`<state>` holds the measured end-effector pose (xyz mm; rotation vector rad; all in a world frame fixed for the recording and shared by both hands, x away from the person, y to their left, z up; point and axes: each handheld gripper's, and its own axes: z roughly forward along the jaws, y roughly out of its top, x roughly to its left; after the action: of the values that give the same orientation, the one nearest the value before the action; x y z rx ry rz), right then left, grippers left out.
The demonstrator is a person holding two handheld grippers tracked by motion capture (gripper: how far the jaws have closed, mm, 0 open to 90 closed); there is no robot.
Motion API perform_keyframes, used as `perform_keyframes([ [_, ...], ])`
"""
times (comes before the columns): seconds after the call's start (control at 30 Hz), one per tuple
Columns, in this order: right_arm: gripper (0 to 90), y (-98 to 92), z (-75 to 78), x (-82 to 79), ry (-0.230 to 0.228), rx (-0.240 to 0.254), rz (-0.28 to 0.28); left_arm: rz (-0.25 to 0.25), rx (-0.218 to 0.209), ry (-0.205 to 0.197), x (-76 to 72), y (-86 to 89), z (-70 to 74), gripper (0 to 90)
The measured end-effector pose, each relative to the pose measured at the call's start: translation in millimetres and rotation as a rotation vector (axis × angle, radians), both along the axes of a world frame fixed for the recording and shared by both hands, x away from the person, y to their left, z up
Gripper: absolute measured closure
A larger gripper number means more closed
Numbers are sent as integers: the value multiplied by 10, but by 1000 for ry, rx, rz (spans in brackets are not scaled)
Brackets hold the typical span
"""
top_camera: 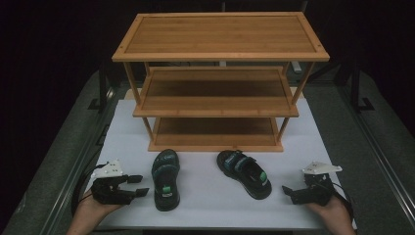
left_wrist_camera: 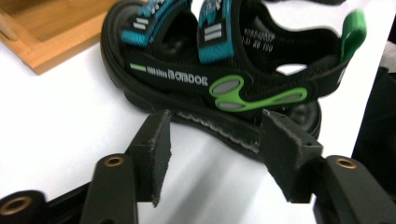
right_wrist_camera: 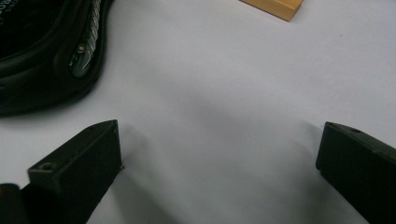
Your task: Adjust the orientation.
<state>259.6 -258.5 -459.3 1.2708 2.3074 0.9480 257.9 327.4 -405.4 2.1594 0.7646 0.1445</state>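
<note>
Nearest the camera, two hands come in from the bottom edge, each with a hand-held gripper resting low on the white table (top_camera: 205,205). The left hand-held gripper (top_camera: 139,185) points right toward the left sandal (top_camera: 165,178), its jaws spread with nothing between them; in the left gripper view its black fingertips (left_wrist_camera: 156,149) sit just short of the sandal's sole, not touching it. That sandal is black with blue straps and green trim, lying flat with its toe toward the rack. Over on the other side, the right hand-held gripper (top_camera: 288,191) also stands wide apart, bare table between its jaws, and the right sandal (top_camera: 244,172) lies just beside it, angled, toe toward the rack. The two sandals lie apart, side by side near the middle of the table. Farther back stands a wooden shoe rack (top_camera: 220,54) with three shelves, all bare, its base just beyond the sandals' toes.
</note>
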Motion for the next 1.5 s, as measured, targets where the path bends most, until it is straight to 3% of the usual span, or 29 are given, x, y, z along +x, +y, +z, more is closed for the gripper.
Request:
perform_keyframes([
  [0.37, 0, 0, 0, 1, 0, 0, 1, -24, -19, -41, 116, -79, 245, 409],
  [0.6, 0, -1, -1, 2, -1, -1, 2, -61, -26, -61, 233, -236, 361, 415],
  [0.93, 0, -1, 0, 2, -1, 0, 1, -90, -15, -55, 395, -434, 316, 440],
  [1.13, 0, -2, -1, 4, 0, -1, 2, -120, -6, -28, 505, -517, 236, 567],
  [1.3, 0, -1, 0, 3, 0, 0, 1, -155, 13, -6, 556, -614, 149, 599],
  [1.5, 0, -1, 0, 2, 0, 0, 1, -164, 46, -35, 540, -647, 152, 682],
])
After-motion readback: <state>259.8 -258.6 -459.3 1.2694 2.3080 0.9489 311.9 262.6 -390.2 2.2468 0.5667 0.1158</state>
